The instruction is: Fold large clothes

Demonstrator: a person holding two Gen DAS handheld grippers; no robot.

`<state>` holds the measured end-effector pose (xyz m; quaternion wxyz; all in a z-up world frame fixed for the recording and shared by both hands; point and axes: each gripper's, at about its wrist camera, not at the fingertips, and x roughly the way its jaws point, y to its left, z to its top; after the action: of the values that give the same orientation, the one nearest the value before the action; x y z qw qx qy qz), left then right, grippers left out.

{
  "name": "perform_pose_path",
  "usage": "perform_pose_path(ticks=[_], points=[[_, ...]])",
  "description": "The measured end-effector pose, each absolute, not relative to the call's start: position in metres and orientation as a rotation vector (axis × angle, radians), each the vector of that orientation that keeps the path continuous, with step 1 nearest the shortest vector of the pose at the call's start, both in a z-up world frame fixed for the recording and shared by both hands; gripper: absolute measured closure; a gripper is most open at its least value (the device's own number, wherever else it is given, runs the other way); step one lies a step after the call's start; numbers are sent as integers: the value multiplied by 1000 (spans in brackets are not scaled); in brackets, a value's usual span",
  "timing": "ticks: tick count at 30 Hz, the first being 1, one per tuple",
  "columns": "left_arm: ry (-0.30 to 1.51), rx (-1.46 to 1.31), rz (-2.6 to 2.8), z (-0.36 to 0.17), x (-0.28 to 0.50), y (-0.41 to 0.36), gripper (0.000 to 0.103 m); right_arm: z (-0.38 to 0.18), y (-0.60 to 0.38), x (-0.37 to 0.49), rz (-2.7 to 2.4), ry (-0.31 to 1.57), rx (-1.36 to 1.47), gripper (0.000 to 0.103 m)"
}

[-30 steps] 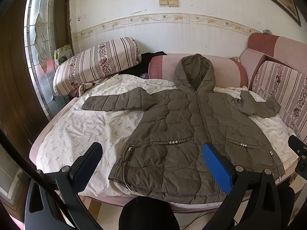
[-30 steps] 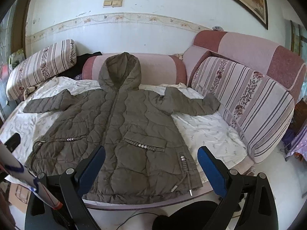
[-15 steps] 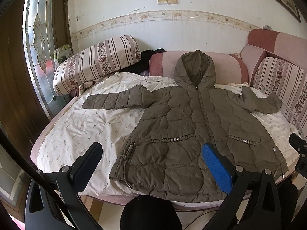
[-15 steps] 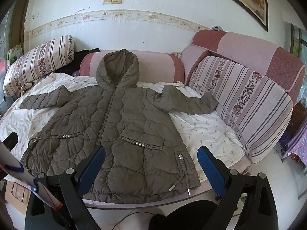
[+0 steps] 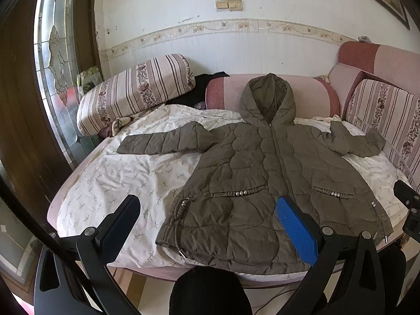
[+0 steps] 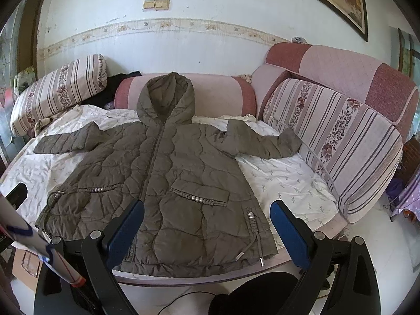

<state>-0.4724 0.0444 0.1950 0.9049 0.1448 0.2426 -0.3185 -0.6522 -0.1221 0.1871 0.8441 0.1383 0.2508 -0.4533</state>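
While both grippers gape, quilted olive coat (image 5: 273, 173) lies flat on crinkled sheet (image 5: 126, 173)

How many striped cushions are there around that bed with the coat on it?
2. One striped cushion lies at the back left corner, left of the coat's hood. The other striped cushion leans along the right side, by the coat's sleeve end. Others may be hidden.

Soft daylight enters from the stained-glass window (image 5: 56, 60), shadows are faint, and fisheye edges bend into dark vignette.
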Motion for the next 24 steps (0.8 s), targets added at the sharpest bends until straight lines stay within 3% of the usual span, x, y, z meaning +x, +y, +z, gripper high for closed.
perform_pose_path(ticks=[12,24], points=[[408,296,-676,238,-493,33,0,199,-137,-680,-977,473,295,4],[342,238,-743,282,-461,-42,0,218,-213,-676,-1058,508,306,4]])
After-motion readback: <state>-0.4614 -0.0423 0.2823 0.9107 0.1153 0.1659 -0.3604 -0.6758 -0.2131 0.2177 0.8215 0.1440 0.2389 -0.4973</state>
